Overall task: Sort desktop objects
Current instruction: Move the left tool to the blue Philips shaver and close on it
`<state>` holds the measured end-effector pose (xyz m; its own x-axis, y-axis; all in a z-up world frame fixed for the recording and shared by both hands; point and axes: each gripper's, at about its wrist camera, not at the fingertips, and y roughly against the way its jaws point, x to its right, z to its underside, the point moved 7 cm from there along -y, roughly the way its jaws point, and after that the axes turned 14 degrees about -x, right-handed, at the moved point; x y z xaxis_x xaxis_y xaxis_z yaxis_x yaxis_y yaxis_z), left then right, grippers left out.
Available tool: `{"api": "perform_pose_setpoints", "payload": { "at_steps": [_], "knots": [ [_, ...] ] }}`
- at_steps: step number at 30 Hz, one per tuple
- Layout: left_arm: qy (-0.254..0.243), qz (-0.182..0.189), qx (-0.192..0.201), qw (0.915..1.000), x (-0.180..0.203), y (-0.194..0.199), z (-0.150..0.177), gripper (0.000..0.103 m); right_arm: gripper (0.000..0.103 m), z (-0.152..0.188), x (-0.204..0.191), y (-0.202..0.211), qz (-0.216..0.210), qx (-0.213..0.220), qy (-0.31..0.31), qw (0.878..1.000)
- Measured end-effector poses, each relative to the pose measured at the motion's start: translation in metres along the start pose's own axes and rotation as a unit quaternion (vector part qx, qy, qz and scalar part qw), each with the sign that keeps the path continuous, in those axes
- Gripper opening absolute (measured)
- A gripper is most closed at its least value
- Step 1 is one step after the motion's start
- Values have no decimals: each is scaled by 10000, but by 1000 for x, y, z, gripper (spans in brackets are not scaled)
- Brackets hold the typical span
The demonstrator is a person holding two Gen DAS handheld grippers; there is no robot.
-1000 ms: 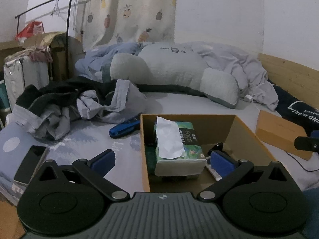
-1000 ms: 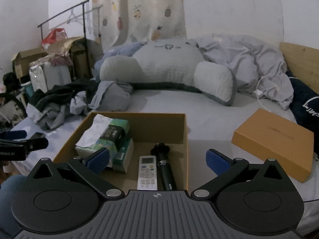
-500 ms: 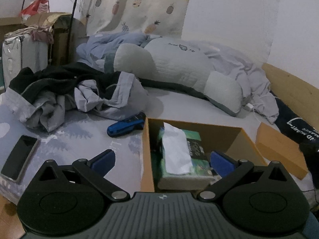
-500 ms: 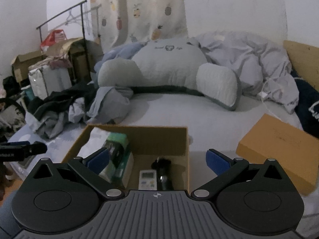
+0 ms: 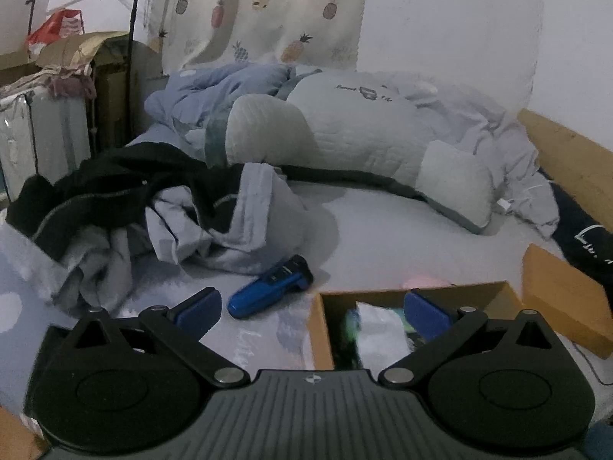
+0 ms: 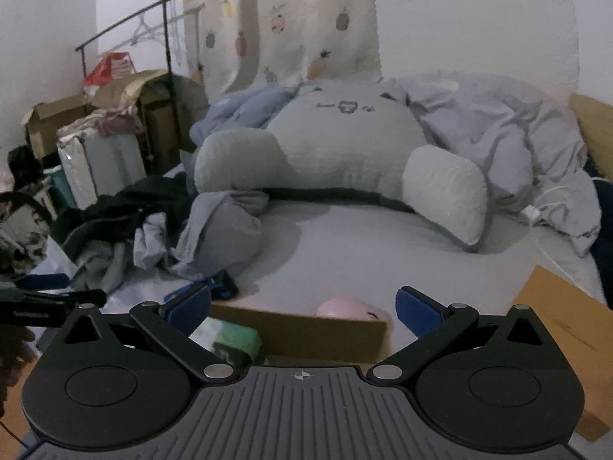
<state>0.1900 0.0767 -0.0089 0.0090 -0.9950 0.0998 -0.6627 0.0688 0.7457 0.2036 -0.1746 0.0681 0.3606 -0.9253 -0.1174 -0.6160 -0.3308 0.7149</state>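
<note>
Both claws, left (image 5: 312,308) & right (image 6: 304,306), were spread wide, empty. Blue shaver (image 5: 270,286) lay centre-frame on bed, left of cardboard box (image 5: 320,329). Risk: soft bedding sinks, shaver slips.

You have a blue shaver (image 5: 270,285), a pink mouse (image 6: 350,309), a tan cardboard box (image 6: 306,331), green tissue pack (image 6: 233,341), and pineapple-print cream curtain (image 5: 264,7).

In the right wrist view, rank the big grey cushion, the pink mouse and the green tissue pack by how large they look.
1. big grey cushion, largest though farthest.
2. and 3. green tissue pack and pink mouse: both partly hidden, too close to rank.
</note>
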Motion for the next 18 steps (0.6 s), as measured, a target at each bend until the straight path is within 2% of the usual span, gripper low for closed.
{"api": "perform_pose_setpoints", "payload": {
  "at_steps": [9,18],
  "knots": [
    [-149,-92,-298,9994,-24,-41,-41,103,103,-34,-7,-38,-231,-238,-101,9994],
    [-145,-71,-596,9981,-45,-108,-74,103,103,-40,-10,-77,-367,-531,-217,9977]
  ]
}}
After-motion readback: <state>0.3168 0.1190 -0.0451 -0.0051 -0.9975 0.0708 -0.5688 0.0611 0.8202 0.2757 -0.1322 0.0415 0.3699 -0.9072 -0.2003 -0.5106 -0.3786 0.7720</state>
